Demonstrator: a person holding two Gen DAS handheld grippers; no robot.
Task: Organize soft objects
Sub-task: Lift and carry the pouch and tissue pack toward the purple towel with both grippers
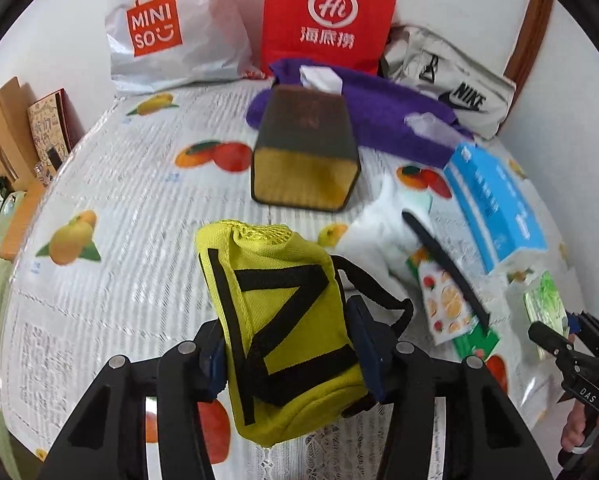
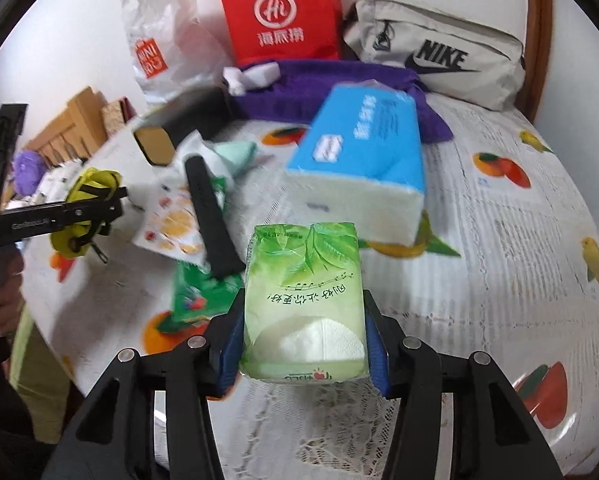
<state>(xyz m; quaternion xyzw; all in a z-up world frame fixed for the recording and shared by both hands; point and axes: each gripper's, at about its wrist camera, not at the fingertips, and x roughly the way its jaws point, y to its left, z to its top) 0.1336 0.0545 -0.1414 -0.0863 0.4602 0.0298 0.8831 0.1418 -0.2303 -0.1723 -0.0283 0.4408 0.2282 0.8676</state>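
My left gripper (image 1: 295, 344) is shut on a yellow pouch (image 1: 283, 320) with black straps, held above the table; the pouch also shows at the left of the right wrist view (image 2: 87, 184). My right gripper (image 2: 303, 344) is shut on a green tissue pack (image 2: 305, 300), held above the table; the pack shows at the right edge of the left wrist view (image 1: 545, 304). A blue tissue pack (image 2: 363, 152) lies on the fruit-print tablecloth (image 2: 499, 240). A purple towel (image 1: 379, 116) lies at the back.
A dark tissue box (image 1: 303, 148) with a yellow end stands mid-table. A white Miniso bag (image 1: 171, 28), red paper bag (image 1: 331, 12) and grey Nike bag (image 2: 435, 52) line the back wall. Fruit-print packets and a black strap (image 2: 211, 220) lie between the grippers. Cardboard boxes (image 1: 7, 128) stand left.
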